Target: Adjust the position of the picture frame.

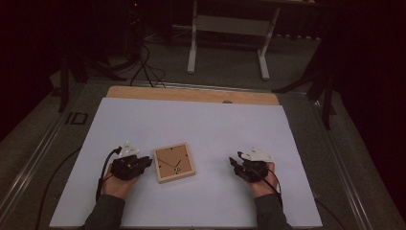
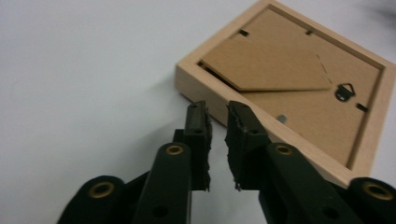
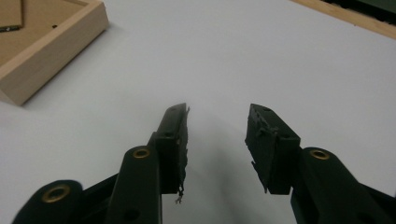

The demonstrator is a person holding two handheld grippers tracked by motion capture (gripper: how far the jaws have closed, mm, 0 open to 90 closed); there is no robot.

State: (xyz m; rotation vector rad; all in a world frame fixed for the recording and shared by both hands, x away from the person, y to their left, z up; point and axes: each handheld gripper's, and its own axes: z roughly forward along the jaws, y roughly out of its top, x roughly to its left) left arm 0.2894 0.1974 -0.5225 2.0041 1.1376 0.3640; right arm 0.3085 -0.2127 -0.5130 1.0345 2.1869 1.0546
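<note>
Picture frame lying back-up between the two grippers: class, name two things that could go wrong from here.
1. The left gripper has its jaws nearly together at the picture frame's edge; they may nudge it across the white sheet rather than grip it.
2. The right gripper stands apart, so nothing steadies the frame's far side.

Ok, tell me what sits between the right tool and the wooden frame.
Nothing: in the high view, only bare white sheet lies between the right tool and the wooden frame.

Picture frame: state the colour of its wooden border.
Pale natural wood on the picture frame, around a brown cardboard backing; clearest in the left gripper view.
</note>
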